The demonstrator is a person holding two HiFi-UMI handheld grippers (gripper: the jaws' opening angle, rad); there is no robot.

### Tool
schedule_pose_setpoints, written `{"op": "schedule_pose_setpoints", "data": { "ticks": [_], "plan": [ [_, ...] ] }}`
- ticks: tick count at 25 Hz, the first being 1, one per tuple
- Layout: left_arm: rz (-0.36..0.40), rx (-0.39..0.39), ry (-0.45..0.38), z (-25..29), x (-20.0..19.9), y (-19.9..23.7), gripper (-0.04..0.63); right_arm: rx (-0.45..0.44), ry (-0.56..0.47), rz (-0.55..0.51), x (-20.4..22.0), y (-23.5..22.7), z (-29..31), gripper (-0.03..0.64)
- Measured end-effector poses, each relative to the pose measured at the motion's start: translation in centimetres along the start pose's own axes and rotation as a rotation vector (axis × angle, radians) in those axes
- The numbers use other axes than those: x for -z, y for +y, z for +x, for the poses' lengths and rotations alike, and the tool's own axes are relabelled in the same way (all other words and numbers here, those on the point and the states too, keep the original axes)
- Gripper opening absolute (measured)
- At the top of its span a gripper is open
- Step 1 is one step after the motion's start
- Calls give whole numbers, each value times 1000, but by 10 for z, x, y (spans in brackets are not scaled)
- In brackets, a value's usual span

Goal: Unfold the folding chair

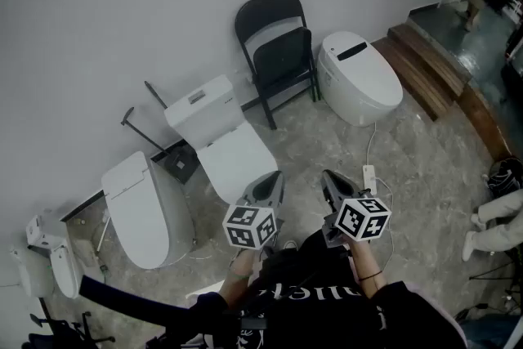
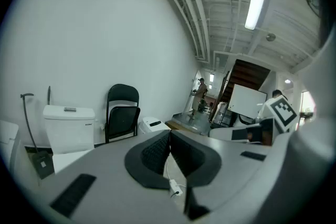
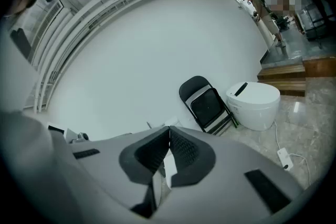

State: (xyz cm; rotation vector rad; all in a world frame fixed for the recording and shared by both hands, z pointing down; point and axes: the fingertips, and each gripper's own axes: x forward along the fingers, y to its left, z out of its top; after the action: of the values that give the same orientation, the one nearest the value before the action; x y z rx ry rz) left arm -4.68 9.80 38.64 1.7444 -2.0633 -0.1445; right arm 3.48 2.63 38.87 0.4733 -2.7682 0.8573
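Note:
A black folding chair (image 1: pixel 276 53) leans folded against the white wall, between two toilets; it also shows in the left gripper view (image 2: pixel 122 113) and the right gripper view (image 3: pixel 206 104). My left gripper (image 1: pixel 273 182) and right gripper (image 1: pixel 328 181) are held side by side near my body, well short of the chair, both pointing toward it. Both are shut with nothing between the jaws. In each gripper view the dark pads (image 2: pixel 169 153) (image 3: pixel 169 150) meet at the tips.
A white toilet with a tank (image 1: pixel 219 139) stands in front of the left gripper. A rounded white toilet (image 1: pixel 358 76) sits right of the chair, another (image 1: pixel 145 208) at left. A white power strip (image 1: pixel 368 175) and cable lie on the stone floor. Wooden steps (image 1: pixel 433 69) rise at right.

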Motion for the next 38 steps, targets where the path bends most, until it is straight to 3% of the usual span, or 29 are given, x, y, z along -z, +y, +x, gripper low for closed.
{"op": "schedule_pose_setpoints", "data": {
  "ticks": [10, 19, 24, 28, 38],
  "plan": [
    [-12, -17, 20, 61, -9, 32, 3, -22, 15, 15, -30, -38, 66, 14],
    [-73, -109, -37, 194, -70, 81, 3, -75, 63, -21, -117, -124, 168, 14],
    [-53, -178, -62, 270, -112, 90, 3, -145, 83, -53, -177, -163, 224, 14],
    [-10, -201, -37, 310, -125, 95, 3, -145, 72, -64, -213, -191, 259, 14],
    [-15, -228, 10, 396, -153, 165, 3, -125, 91, 8, -239, -242, 338, 14]
  ]
}}
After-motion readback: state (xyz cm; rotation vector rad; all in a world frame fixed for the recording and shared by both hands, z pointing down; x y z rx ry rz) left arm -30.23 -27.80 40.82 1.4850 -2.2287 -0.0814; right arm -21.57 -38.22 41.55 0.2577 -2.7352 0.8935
